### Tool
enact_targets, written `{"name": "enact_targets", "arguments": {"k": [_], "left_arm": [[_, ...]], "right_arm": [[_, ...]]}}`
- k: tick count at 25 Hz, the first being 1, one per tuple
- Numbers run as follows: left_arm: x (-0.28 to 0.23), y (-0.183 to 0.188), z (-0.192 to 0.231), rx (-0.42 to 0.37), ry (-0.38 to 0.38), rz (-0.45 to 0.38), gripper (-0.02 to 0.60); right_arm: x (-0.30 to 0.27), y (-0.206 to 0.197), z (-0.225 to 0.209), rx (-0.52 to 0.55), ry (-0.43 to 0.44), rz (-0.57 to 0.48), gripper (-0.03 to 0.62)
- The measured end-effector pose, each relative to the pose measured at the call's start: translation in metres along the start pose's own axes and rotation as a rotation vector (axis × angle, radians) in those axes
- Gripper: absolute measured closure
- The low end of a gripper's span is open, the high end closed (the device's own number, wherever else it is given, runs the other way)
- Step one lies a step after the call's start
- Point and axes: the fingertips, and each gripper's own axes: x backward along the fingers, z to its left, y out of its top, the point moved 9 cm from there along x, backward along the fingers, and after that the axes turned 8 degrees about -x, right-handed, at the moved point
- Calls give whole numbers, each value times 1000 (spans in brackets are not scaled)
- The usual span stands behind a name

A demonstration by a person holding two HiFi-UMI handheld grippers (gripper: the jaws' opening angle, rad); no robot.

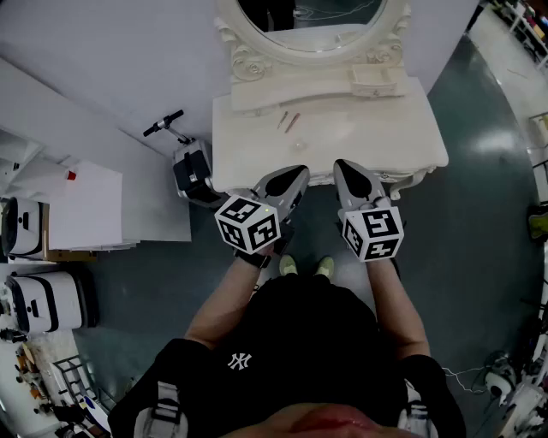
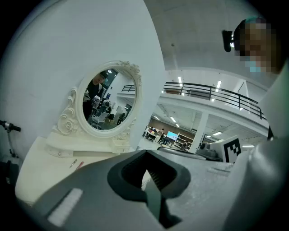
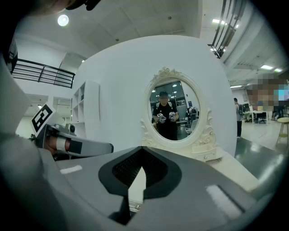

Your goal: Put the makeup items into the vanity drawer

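A white vanity table (image 1: 402,137) with an oval mirror (image 1: 312,17) stands in front of me. Two thin makeup sticks (image 1: 288,121) lie side by side on its top near the middle; the left gripper view shows them at the table's left (image 2: 74,163). A small drawer (image 1: 377,83) sits closed on the raised shelf at the back right. My left gripper (image 1: 295,177) and right gripper (image 1: 342,168) hover side by side at the table's front edge, short of the sticks. Both are shut with nothing between the jaws (image 2: 145,155) (image 3: 142,152).
A scooter (image 1: 184,162) leans against the vanity's left side. White sheets (image 1: 86,205) and white cases (image 1: 34,299) lie on the floor at far left. A white curved wall stands behind the mirror (image 3: 174,110). My feet (image 1: 304,267) stand just before the table.
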Motion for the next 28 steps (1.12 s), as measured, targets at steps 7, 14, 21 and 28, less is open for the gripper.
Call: {"name": "enact_targets", "arguments": {"k": [7,14,21,28], "left_arm": [[-4,-6,-15,-6,12,1,580],[-9,-10,-23,-8,25,4,580],[-10,-29,-13,-2,109,39,580],[-20,-36,-6,-22,131,70,580]], "right_arm": [[10,-5,-6,0,12,-1,572],[17,-7,-13,-40,54,-6,571],[20,-23,-36,-104,57,6,569],[9,-34,-47,-124,57,44,566]]}}
